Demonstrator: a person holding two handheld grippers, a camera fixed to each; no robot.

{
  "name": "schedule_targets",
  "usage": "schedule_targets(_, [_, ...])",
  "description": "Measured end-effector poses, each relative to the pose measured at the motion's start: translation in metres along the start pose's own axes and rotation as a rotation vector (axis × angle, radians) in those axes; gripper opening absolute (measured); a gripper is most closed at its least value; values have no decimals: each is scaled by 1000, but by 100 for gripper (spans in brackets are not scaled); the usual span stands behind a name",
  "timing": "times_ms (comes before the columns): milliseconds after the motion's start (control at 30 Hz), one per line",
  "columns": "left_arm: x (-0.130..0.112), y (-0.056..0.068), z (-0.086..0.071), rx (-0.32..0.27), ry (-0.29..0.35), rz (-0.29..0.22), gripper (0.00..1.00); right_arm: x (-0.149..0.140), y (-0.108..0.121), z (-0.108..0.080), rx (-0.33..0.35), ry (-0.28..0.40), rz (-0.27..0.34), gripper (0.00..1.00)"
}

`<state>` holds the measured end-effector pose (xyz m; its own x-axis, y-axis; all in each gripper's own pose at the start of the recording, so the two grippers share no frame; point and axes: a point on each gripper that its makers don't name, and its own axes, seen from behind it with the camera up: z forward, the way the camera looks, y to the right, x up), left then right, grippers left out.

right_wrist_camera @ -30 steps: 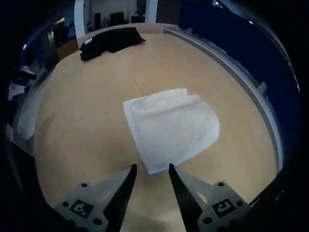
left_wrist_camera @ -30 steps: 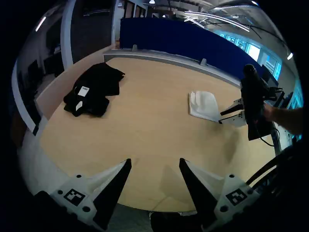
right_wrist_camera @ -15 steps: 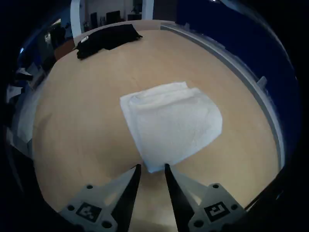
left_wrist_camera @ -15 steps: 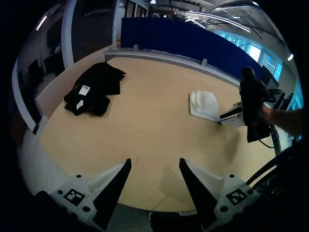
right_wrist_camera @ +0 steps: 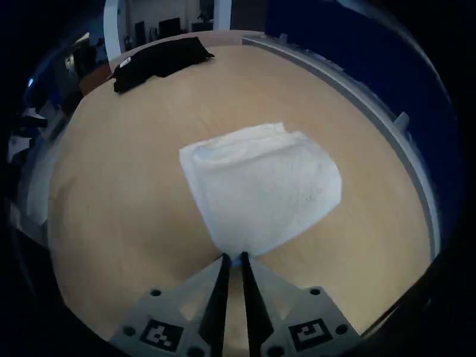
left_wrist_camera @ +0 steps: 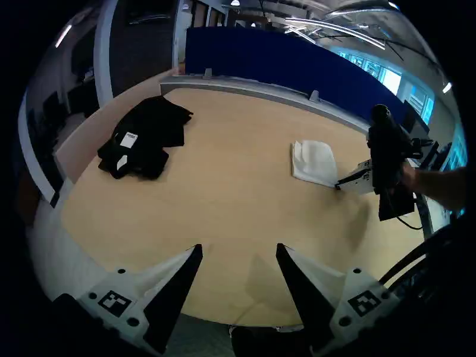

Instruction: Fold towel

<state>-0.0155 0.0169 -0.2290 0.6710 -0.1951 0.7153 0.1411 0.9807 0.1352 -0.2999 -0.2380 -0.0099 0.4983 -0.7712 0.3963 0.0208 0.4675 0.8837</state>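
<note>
A white towel (right_wrist_camera: 265, 187), folded into a thick rectangle, lies flat on the light wooden table (right_wrist_camera: 119, 178). My right gripper (right_wrist_camera: 234, 260) is shut on the towel's near corner, its two fingers almost touching with the cloth pinched between them. In the left gripper view the same towel (left_wrist_camera: 312, 162) lies at the right side of the table, with the right gripper (left_wrist_camera: 340, 185) at its corner and a person's hand (left_wrist_camera: 437, 184) holding it. My left gripper (left_wrist_camera: 238, 253) hovers open over the near table edge, nothing between its fingers.
A pile of black clothing (left_wrist_camera: 143, 138) with white tags lies at the table's far left, also seen as black clothing (right_wrist_camera: 157, 59) at the far end. A blue partition (left_wrist_camera: 279, 59) runs behind the table. Bare wood (left_wrist_camera: 232, 178) spreads between the two grippers.
My right gripper closed its fingers from a wide gap onto the towel's near corner. The left gripper stayed still and open.
</note>
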Motion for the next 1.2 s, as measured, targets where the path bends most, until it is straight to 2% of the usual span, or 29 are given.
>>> schedule_targets(167, [2, 1, 1, -2, 2, 3, 92, 3, -2, 0, 7, 8, 5, 9])
schedule_targets(500, [6, 5, 0, -10, 5, 4, 92, 25, 5, -12, -8, 54, -15, 7])
schedule_targets(800, [14, 9, 0, -19, 24, 9, 92, 61, 13, -41, -17, 123, -28, 7])
schedule_targets(1200, [26, 14, 0, -34, 53, 21, 92, 119, 27, -93, -63, 219, -71, 7])
